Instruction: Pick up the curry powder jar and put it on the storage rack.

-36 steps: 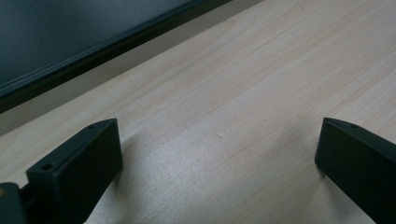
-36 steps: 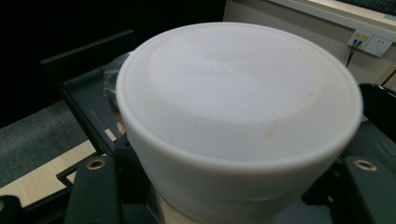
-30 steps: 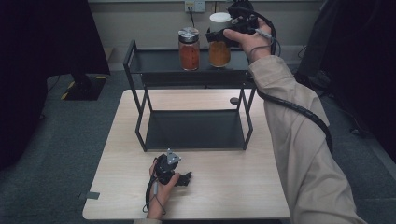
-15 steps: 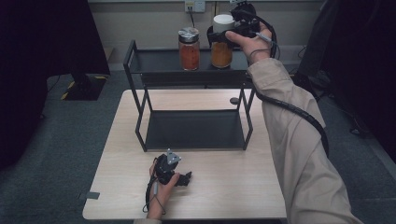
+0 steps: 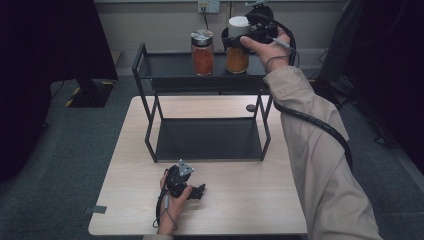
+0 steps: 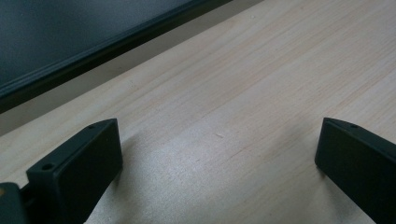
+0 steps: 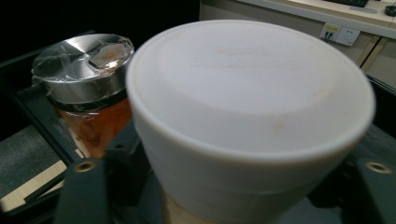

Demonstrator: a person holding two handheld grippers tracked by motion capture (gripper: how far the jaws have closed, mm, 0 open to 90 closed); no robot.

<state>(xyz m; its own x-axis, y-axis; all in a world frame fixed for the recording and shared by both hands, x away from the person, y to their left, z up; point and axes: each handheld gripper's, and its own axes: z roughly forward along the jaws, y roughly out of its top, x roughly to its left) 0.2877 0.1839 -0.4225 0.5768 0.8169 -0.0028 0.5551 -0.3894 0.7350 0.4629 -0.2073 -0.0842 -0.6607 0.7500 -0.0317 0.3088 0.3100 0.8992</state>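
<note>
A jar of orange contents with a white lid [image 5: 237,60] stands on the top shelf of a black metal rack [image 5: 165,67], beside a second orange jar with a silver lid [image 5: 202,52]. My right gripper [image 5: 234,41] reaches in from the right with its jaws on either side of the white-lidded jar. The jaws have just been opening and stand slightly off the jar. In the right gripper view the white lid [image 7: 247,88] sits between the jaws of the right gripper [image 7: 232,170], and the silver-lidded jar [image 7: 84,70] is behind it to the left. My left gripper [image 5: 197,191] rests on the table, open and holding nothing [image 6: 219,154].
The rack stands at the back of a light wooden table [image 5: 250,200], and its lower shelf [image 5: 207,140] is bare. A small dark disc [image 5: 250,108] lies on the table by the rack's right leg. A wall socket [image 5: 208,6] and a cable are behind the rack.
The right hand and the white-lidded jar have come down a little onto the top shelf. The left gripper has not moved.
</note>
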